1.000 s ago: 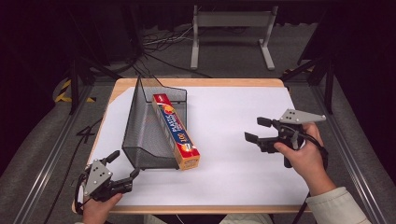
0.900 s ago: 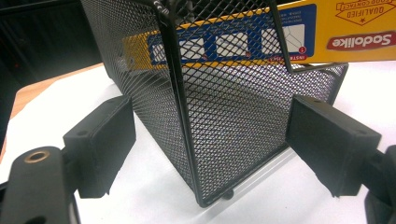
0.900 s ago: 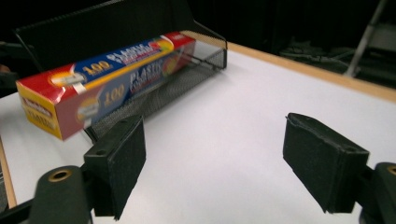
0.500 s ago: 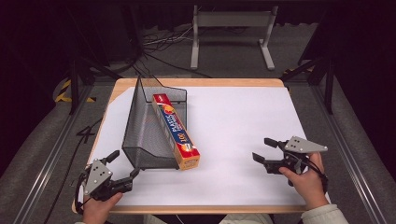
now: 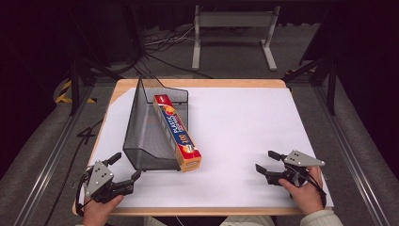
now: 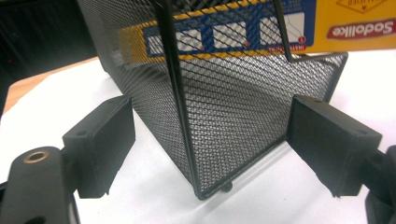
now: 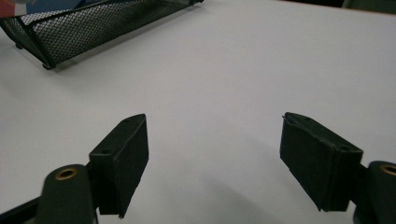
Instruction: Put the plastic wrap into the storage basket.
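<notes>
At the near left corner of the table (image 5: 235,122), the left hand-held gripper (image 5: 123,171) sits in the person's left hand (image 5: 99,211), its grey three-cornered plate on top. Its jaws stand wide apart and hold nothing. In the left gripper view they frame the near corner of a black wire-mesh file holder (image 6: 224,112), which stands between them without touching either one; a small foot shows under that corner, resting on the white sheet that covers the table.

Just beyond that gripper, on the left half of the table, the mesh file holder (image 5: 150,127) stands upright, running from near to far. A long, narrow box of plastic wrap (image 5: 176,132) lies along its right side, leaning against the lower mesh wall. The box's blue and yellow printing faces up, and its orange near end juts out just past the holder's near edge. Through the mesh in the left gripper view, the box (image 6: 355,23) shows yellow and blue panels and a red label.

The middle of the white sheet is bare.

At the near right, well apart from the holder, the right hand-held gripper (image 5: 267,161) rests in the person's right hand (image 5: 306,193), pointing left across the table. Its jaws too are spread wide and empty; in the right gripper view they frame only plain white sheet, with the mesh holder (image 7: 93,23) far off at the upper left.
</notes>
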The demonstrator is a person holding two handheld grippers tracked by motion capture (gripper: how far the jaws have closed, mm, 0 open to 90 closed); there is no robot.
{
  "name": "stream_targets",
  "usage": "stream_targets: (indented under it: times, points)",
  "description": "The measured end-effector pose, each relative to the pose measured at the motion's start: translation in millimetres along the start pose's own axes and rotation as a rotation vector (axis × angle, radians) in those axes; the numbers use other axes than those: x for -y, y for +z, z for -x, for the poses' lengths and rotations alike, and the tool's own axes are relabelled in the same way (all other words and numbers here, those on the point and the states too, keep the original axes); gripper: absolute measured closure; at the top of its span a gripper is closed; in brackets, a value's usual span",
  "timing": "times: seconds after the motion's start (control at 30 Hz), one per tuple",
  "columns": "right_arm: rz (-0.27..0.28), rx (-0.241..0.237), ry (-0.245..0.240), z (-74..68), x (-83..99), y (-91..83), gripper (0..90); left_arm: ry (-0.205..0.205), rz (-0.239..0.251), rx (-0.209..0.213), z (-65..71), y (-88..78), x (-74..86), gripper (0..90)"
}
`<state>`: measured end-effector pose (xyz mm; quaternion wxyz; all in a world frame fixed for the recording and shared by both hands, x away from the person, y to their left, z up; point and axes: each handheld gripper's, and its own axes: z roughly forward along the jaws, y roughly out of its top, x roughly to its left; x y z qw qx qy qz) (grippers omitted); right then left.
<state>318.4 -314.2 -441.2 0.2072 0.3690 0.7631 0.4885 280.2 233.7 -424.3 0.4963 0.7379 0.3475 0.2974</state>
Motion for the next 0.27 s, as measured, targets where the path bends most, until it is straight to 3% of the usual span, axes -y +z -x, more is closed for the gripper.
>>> stream_targets:
  times: [0.27]
  points:
    - [0.004, -0.003, 0.005, 0.9, -0.4, -0.5, 24.4, 0.0, -0.006, 0.003, 0.3, -0.7, 0.4, 16.6]
